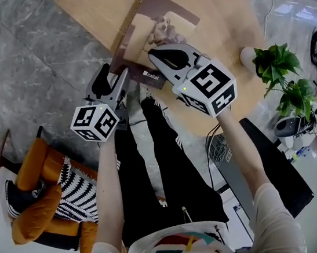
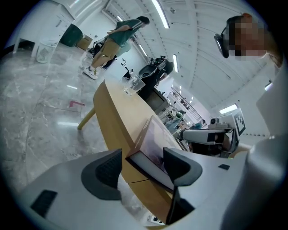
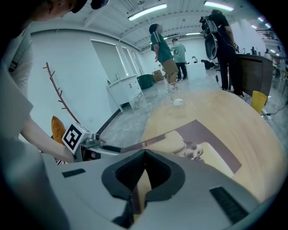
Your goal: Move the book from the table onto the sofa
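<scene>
at the near edge of the wooden table (image 1: 211,4) the book (image 1: 145,28) sits tilted, its near edge pinched in the right gripper's (image 1: 167,58) nearly closed jaws, one corner between the left gripper's (image 1: 113,78) wide-spread jaws, not pressed. it looks stiff, fairly heavy and smooth-covered, so a second hold at the spine corner seems wise. the orange sofa (image 1: 34,199) lies well apart at lower left, past the person's legs (image 1: 153,170).

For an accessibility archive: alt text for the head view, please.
From above, a person's two grippers meet a book on a wooden table: left gripper open around its corner, right gripper shut on its edge. Orange sofa lower left.
</scene>
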Demonstrator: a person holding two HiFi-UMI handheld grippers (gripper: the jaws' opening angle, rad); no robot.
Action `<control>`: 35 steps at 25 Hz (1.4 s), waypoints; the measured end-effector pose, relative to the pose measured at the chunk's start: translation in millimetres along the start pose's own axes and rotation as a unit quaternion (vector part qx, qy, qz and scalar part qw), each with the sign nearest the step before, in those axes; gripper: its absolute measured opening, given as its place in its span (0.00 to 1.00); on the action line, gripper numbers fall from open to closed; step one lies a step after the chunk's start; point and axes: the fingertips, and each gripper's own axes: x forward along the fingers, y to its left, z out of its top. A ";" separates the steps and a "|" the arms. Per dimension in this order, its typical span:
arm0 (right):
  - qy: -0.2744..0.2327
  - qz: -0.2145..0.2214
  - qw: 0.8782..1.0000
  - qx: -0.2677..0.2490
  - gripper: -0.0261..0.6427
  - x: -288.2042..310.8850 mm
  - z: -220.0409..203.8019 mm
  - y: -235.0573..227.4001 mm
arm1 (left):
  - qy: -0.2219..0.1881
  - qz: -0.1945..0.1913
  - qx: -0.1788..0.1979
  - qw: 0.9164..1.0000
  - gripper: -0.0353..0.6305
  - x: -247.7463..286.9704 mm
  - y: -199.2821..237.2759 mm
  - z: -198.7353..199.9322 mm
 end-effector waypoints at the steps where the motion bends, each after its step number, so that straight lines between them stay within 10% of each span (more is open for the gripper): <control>1: -0.001 0.001 1.000 0.002 0.06 -0.4 -1.3 0.7 | -0.001 -0.002 -0.009 1.000 0.47 1.3 -0.1 -0.9; 21: -0.039 0.005 0.999 0.003 0.06 -22.3 16.6 -0.5 | -0.128 -0.113 -0.152 0.974 0.28 -23.7 -49.4 48.9; 35: -0.106 -0.013 0.994 0.004 0.06 -88.1 89.0 14.1 | -0.152 -0.129 -0.091 0.976 0.27 -54.8 -108.0 119.9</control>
